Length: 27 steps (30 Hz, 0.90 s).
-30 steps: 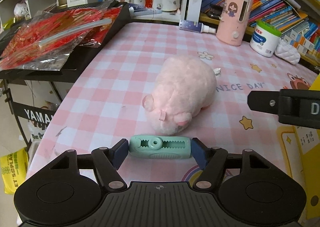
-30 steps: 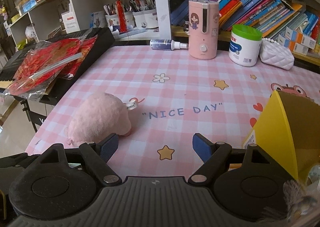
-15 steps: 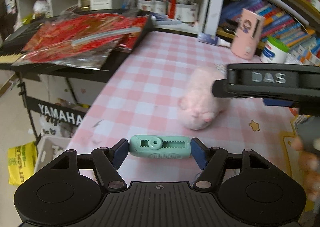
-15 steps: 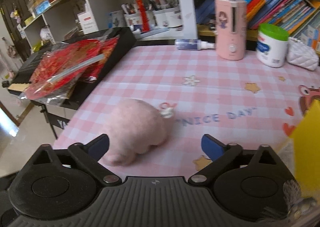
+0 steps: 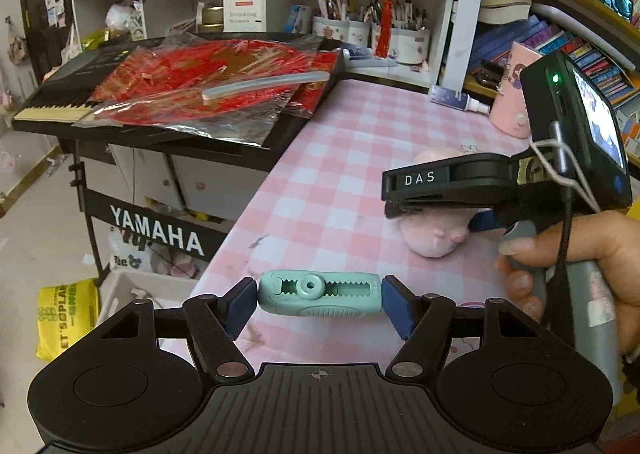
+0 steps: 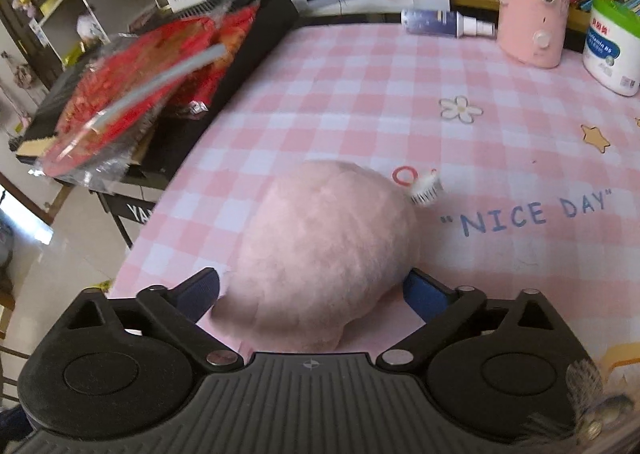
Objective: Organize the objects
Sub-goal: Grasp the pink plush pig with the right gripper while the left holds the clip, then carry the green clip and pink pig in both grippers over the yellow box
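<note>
The left gripper (image 5: 319,296) is pinching a mint-green correction tape dispenser (image 5: 318,293) at the lower centre of its frame, above the edge of the pink-checked bench (image 5: 360,142). The right gripper (image 6: 310,290) is spread wide, its fingers sitting on either side of the pink plush toy (image 6: 320,250), which is lying on the bench at centre frame beside the "NICE DAY" lettering (image 6: 528,212).

My left gripper (image 5: 319,296) is clamped, both pads pressed against what it holds. My right gripper (image 6: 312,290) is spread wide and lowered, fingers either side of its target, with my right hand (image 5: 576,254) wrapped around the handle.
</note>
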Each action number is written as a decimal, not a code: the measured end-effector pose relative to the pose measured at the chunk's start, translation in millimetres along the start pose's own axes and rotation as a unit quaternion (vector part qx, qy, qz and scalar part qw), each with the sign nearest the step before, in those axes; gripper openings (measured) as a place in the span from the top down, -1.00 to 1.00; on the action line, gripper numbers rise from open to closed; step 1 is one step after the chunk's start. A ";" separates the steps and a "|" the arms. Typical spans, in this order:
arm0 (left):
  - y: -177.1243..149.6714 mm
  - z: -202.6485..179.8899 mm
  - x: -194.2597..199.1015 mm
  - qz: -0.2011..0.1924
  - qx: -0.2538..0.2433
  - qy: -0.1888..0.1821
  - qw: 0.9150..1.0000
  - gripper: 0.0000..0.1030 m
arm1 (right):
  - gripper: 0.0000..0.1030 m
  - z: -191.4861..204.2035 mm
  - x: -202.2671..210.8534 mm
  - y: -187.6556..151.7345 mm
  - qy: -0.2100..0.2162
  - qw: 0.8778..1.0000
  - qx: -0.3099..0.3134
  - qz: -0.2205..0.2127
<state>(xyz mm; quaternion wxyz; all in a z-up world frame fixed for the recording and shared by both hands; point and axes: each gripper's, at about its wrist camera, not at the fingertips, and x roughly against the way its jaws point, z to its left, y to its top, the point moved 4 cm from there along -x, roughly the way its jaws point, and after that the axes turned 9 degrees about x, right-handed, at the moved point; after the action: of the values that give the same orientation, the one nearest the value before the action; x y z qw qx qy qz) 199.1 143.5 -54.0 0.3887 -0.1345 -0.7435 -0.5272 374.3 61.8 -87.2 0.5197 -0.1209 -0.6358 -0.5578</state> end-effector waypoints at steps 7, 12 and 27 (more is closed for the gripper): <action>0.2 -0.1 5.8 -0.010 0.003 -0.004 1.000 -0.32 | -0.10 -1.1 11.1 -1.3 0.001 0.999 0.025 -0.020; 1.9 -1.2 15.2 -0.026 0.005 -0.019 0.999 -0.32 | -0.07 -5.9 40.5 -8.3 -0.007 0.999 0.024 -0.047; -11.9 -0.1 61.2 -0.060 -0.019 -0.078 0.995 -0.32 | -0.07 1.1 150.5 -69.3 -0.044 0.993 0.036 -0.105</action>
<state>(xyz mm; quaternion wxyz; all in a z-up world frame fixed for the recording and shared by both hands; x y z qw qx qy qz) 151.3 125.7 -18.1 0.2941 -0.1377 -0.7685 -0.5513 258.1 -25.6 -7.8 0.4335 -0.0590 -0.6873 -0.5799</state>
